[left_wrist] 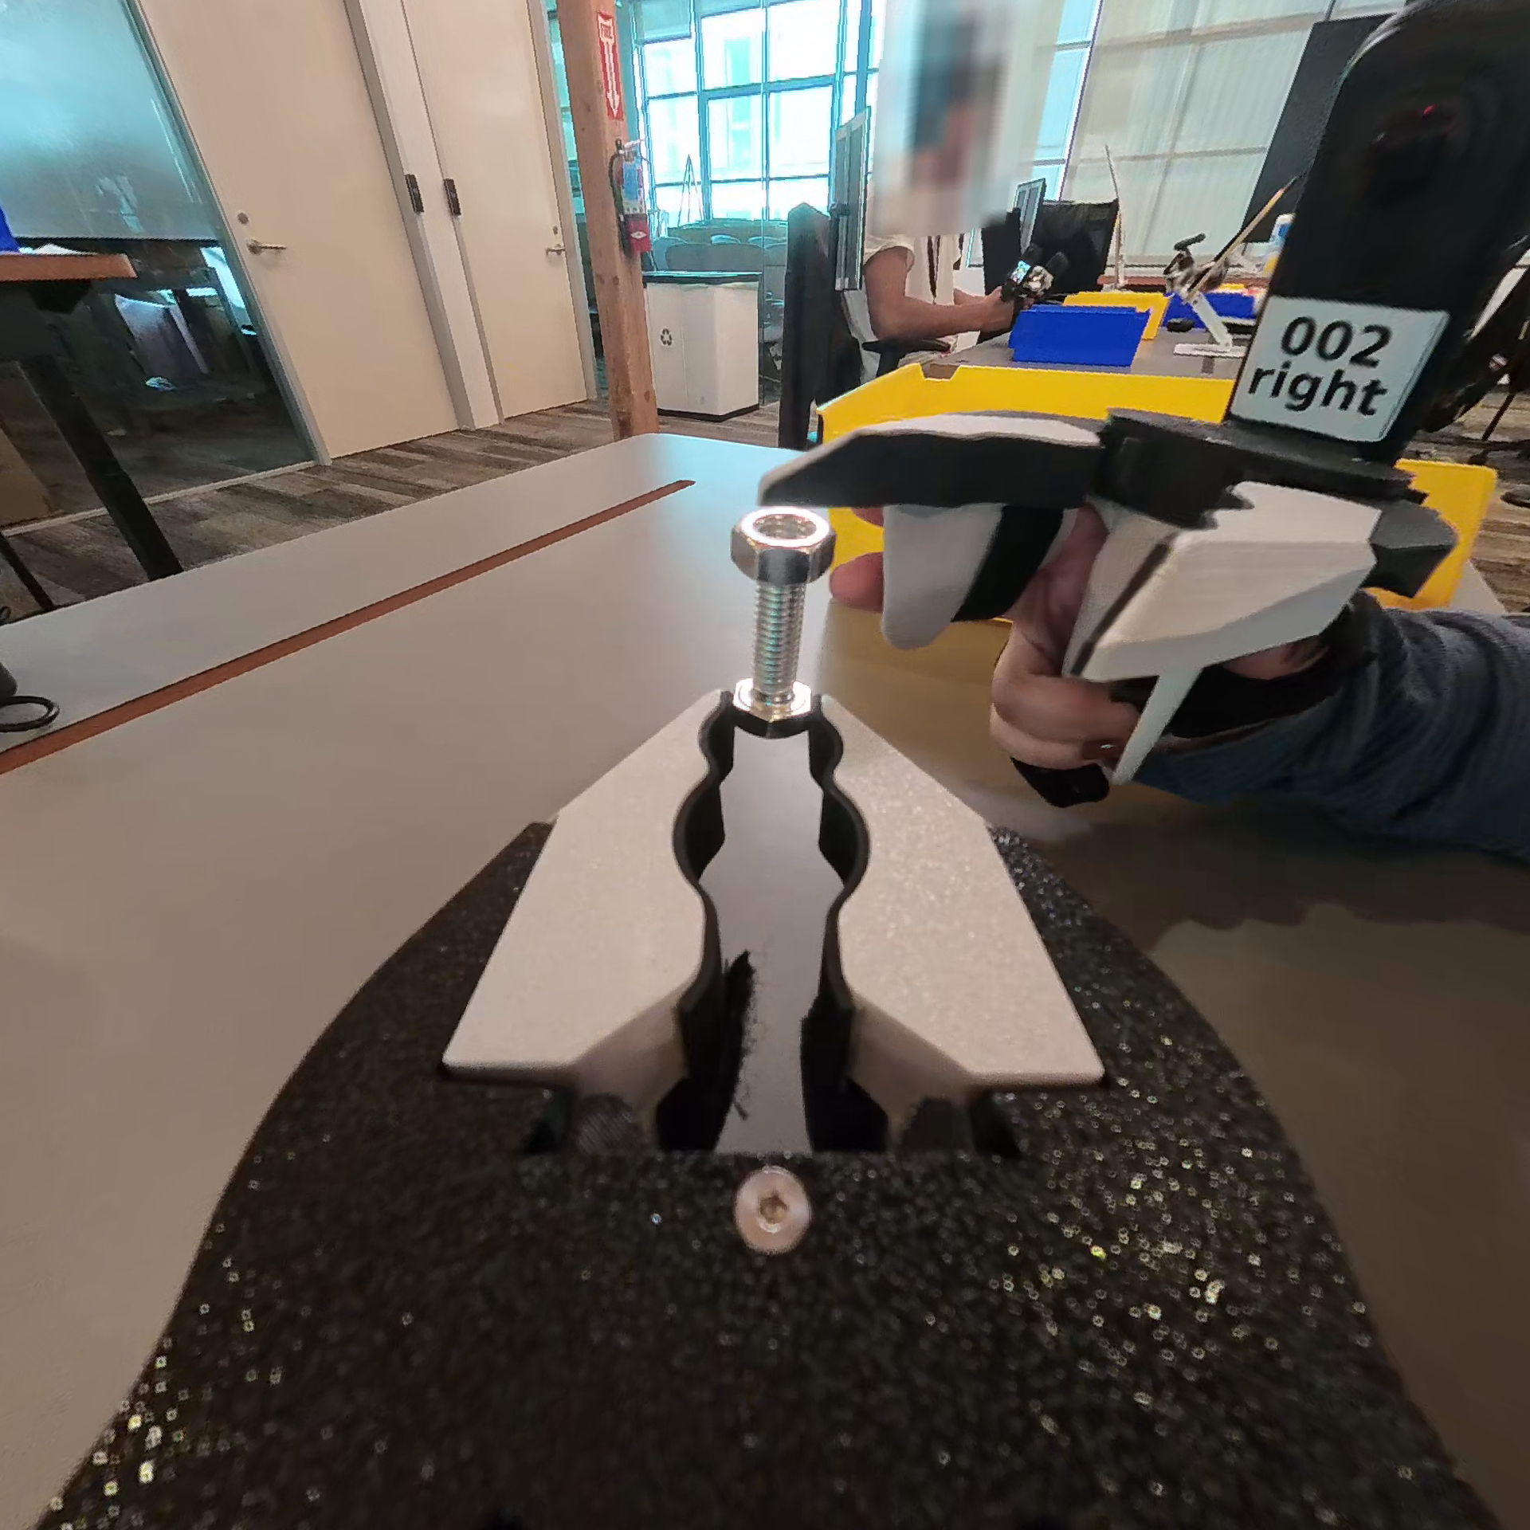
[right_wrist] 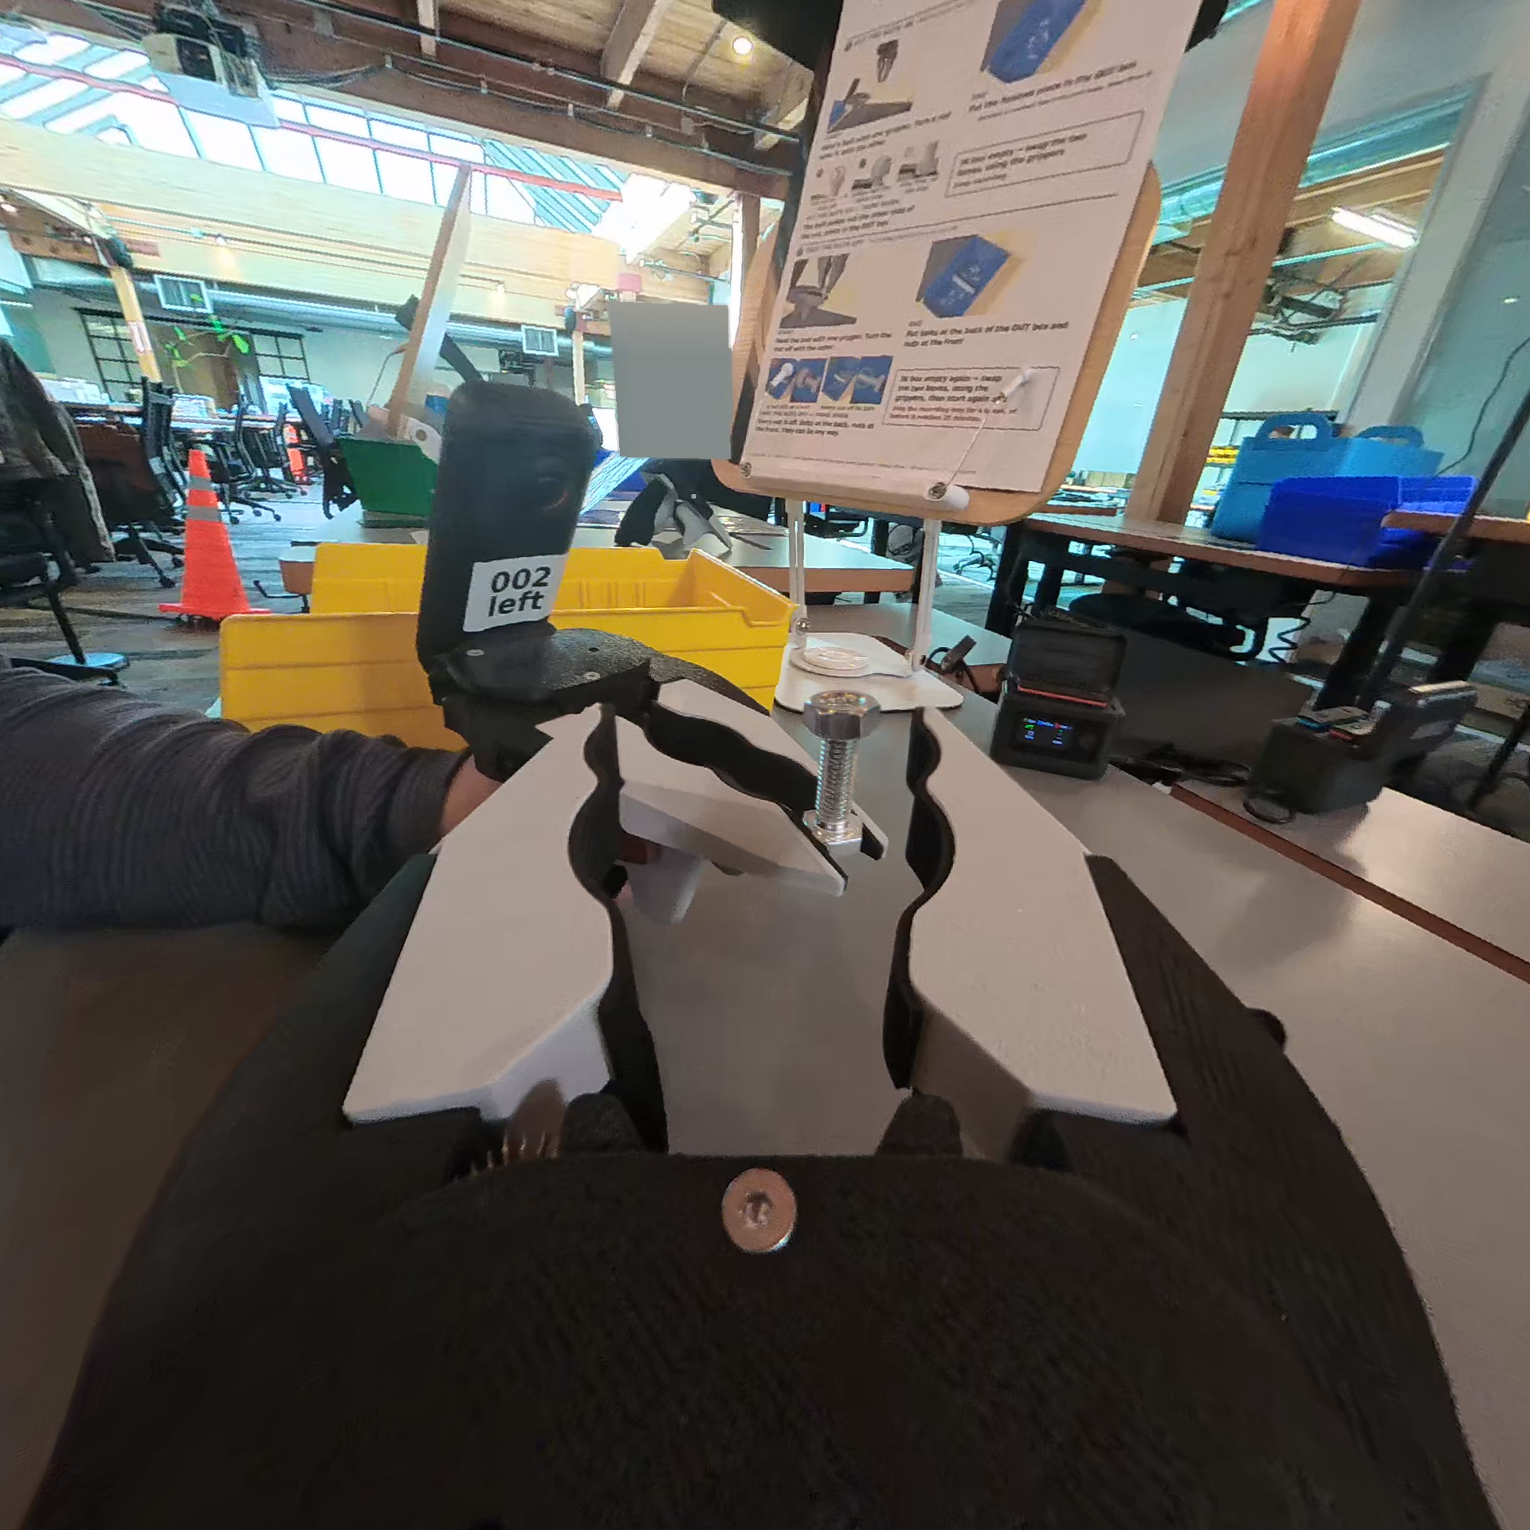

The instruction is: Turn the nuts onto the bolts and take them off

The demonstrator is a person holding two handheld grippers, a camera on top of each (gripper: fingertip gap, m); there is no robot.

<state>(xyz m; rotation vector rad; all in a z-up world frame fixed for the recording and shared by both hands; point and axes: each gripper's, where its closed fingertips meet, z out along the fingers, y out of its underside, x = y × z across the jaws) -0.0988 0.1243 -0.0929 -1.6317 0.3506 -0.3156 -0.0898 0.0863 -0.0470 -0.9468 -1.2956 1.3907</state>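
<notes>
Left wrist view showed the left gripper (left_wrist: 774, 719) w/ jaws pinched on the lower hex piece of the bolt (left_wrist: 777, 642), shank upright above the tips. A nut (left_wrist: 782, 540) sat at the shank's top, just beside the right gripper (right_wrist: 757, 795), whose jaws were spread wide & empty, bolt between them near the tips. Judged next: centre the nut between the jaws, close on its flats, twist in line w/ the shank; keep the left hold firm over the table (left_wrist: 331, 745).

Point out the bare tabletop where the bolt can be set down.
Bare table lies left of the left gripper, up to the brown strip. Crowded rightward: right gripper, yellow bins, stand base.
</notes>
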